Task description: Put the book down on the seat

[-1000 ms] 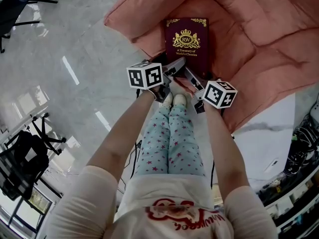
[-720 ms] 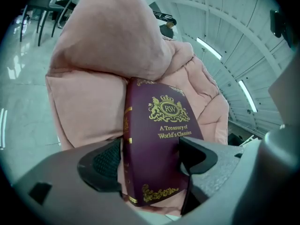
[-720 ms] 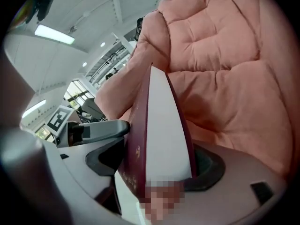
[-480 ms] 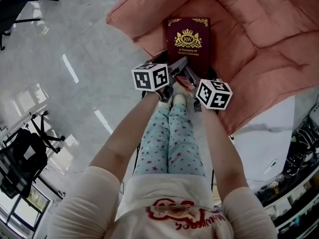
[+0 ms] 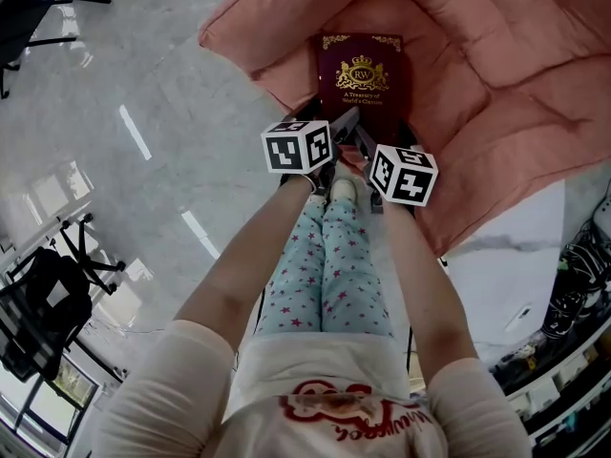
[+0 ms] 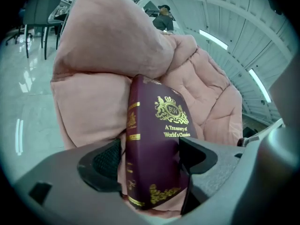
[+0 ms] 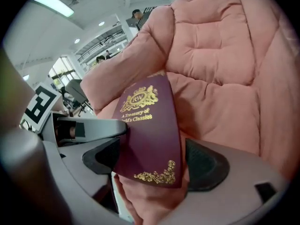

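- The book (image 5: 361, 72), maroon with a gold crest and title, lies cover up on the front part of the seat (image 5: 496, 93). Its lower edge points toward the person.
- The left gripper (image 6: 147, 161) has its jaws apart around the book's lower end. One jaw is at the cover, and a strip of pink shows between the other pad and the spine, so there is no clamp.
- The right gripper (image 7: 152, 161) has its jaws spread wide and has just been opening them. The book's lower corner sits between them, with pink cushion showing beside the far pad.
- In the head view both grippers meet at the book's near edge, their cubes (image 5: 299, 146) side by side and close together.
- The seat is pink and quilted, with a puffy back rising behind the book.
- The person's legs (image 5: 325, 265) stand just below the grippers on a glossy grey floor (image 5: 143, 93).
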`<action>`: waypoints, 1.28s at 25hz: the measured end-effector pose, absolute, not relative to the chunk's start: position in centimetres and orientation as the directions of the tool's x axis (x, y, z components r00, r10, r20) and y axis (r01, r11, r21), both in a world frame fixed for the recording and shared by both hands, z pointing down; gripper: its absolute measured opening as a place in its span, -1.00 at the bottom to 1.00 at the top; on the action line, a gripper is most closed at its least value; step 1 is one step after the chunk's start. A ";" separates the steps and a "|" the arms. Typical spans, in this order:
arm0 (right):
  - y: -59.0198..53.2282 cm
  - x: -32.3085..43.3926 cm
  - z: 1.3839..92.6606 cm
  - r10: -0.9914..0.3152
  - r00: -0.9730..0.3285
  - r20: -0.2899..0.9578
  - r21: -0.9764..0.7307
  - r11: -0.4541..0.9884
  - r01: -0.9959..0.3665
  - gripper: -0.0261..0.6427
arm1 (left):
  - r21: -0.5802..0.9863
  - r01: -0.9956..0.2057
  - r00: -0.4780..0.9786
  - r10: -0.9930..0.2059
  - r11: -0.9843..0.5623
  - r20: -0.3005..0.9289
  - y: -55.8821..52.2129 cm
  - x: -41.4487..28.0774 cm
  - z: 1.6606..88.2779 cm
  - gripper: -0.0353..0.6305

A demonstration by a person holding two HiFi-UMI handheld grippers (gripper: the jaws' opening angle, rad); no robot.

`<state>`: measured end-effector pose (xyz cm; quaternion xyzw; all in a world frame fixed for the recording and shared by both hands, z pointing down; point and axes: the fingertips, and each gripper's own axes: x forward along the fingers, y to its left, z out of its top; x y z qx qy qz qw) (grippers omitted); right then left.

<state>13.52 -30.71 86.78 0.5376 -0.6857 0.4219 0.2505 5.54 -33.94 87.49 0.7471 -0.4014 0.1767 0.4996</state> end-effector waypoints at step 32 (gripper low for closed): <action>-27.5 13.0 59.0 -0.857 -0.330 0.395 -0.242 0.249 -0.938 0.25 | 0.399 -0.770 0.636 -0.653 -0.498 0.412 -27.9 4.3 60.8 0.15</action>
